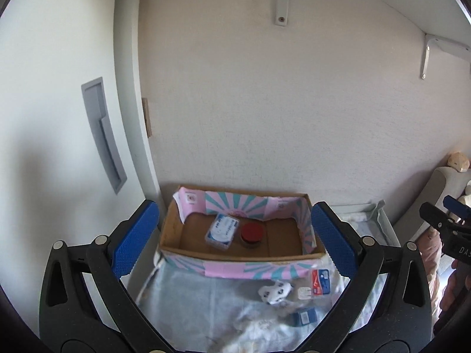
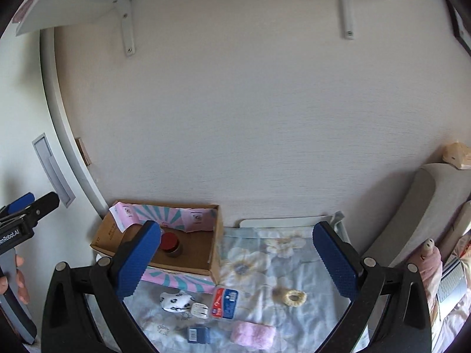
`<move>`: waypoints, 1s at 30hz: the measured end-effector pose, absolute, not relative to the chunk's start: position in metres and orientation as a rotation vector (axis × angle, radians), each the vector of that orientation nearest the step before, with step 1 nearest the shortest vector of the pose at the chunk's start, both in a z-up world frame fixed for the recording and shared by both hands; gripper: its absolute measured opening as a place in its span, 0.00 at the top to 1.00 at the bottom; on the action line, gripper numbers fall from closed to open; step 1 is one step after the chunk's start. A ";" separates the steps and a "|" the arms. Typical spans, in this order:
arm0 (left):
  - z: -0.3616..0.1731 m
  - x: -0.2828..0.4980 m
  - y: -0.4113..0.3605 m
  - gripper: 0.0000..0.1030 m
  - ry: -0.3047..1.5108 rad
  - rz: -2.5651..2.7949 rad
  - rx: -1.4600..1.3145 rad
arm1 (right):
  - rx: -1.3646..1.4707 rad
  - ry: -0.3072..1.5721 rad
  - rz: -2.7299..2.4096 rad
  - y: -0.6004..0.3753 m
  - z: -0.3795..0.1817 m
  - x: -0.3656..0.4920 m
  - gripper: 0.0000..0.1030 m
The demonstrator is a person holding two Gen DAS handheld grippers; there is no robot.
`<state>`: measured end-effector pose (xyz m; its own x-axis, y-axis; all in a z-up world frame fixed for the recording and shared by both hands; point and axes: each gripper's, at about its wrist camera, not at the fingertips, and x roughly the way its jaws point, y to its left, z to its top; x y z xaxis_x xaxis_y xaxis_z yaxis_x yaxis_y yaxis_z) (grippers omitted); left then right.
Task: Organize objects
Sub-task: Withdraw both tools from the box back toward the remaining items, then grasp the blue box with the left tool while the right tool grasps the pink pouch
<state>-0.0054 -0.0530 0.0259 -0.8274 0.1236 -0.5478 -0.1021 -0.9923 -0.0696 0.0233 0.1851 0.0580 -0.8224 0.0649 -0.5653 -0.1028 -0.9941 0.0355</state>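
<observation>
A cardboard box [image 1: 235, 260] with pink and teal lining stands at the back of a cloth-covered table; it also shows in the right wrist view [image 2: 216, 267]. Inside lie a clear plastic case [image 1: 221, 230] and a red-lidded jar [image 1: 251, 234], the jar also in the right wrist view [image 2: 170, 244]. On the cloth lie a white patterned pouch [image 2: 176, 301], a small white item [image 2: 199, 309], a red-and-blue packet [image 2: 225, 303], a blue box [image 2: 198, 334], a pink towel roll [image 2: 253, 334] and a cream scrunchie [image 2: 293, 297]. My left gripper [image 1: 235, 241] and right gripper [image 2: 235, 264] are open, empty, above the table.
A white wall runs behind the table with shelf brackets [image 2: 128, 26] above. A door with a grey recessed handle [image 1: 103, 135] is at the left. A grey sofa arm [image 2: 412, 214] and a laptop [image 2: 450, 282] are at the right.
</observation>
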 end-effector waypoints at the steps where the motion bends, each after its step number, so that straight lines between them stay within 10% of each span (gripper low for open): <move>1: 0.025 0.001 -0.052 0.00 -0.057 2.896 -0.875 | -0.892 0.087 2.912 0.190 0.058 0.029 0.00; 30: -0.169 0.069 0.053 0.03 0.011 2.689 -1.150 | -1.269 -0.189 3.214 0.240 -0.107 0.055 0.00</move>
<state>0.0687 0.0529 -0.1692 -0.6709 0.1945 -0.7156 -0.2004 -0.9766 -0.0776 0.0554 0.2402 -0.1067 -0.6874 -0.2526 -0.6809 0.3305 -0.9436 0.0164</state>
